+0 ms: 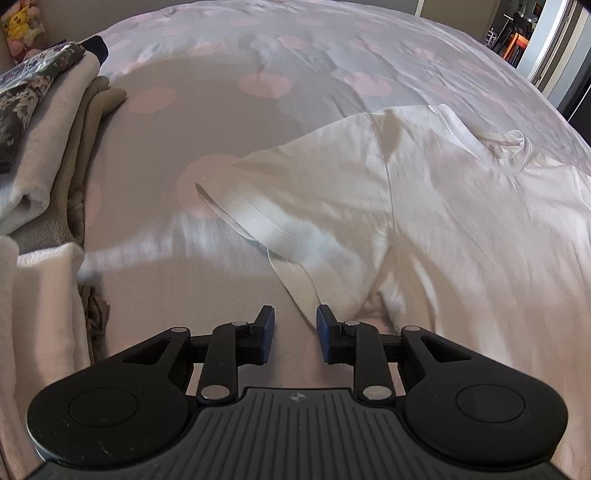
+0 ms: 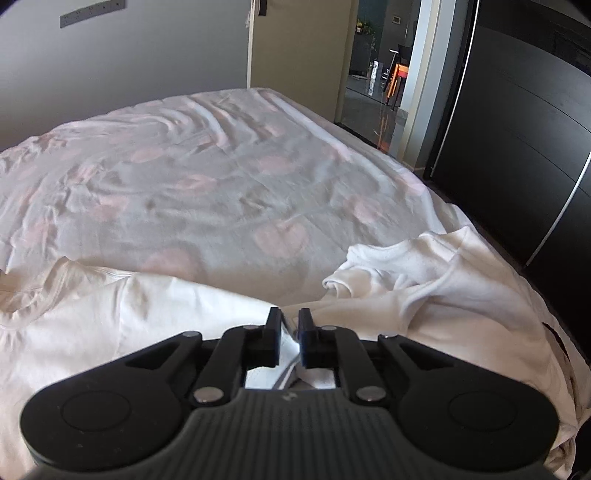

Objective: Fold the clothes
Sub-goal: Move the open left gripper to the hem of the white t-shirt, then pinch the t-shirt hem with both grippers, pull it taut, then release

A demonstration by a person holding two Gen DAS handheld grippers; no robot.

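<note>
- A white T-shirt [image 1: 424, 206] is found spread on the bed, filling the centre and right of the left wrist view, with one short sleeve [image 1: 266, 221] extended toward the middle left and the neckband [image 1: 513, 147] at the upper right of the frame.
- In the right wrist view the same white T-shirt [image 2: 155, 314] occupies the lower half of the frame, with a bunched sleeve [image 2: 354, 273] at the centre right.
- The garment is judged light, soft and limp; it would be expected to sag and crease when lifted, and to slide readily over the cover. Hold is best taken at stitched edges: hem, sleeve cuff or shoulder seam.
- The right gripper [image 2: 290, 332] is seen with its jaws drawn close together on a fold of the white fabric, which passes between the pads.
- The left gripper [image 1: 294, 325] is held with its jaws apart, nothing between them, just short of the shirt's near edge at the lower centre.
- The garment is not squarely folded; whether it is being laid out or folded over cannot be settled.
- The pink-spotted duvet cover [image 1: 221, 92] lies beneath the shirt.
- Shown only in the left wrist view: a stack of folded clothes [image 1: 44, 147] at the left edge and plush toys [image 1: 20, 29] at the upper left.
- Shown only in the right wrist view: a dark wardrobe [image 2: 517, 129] at the right and an open doorway [image 2: 380, 59] at the upper centre right.
</note>
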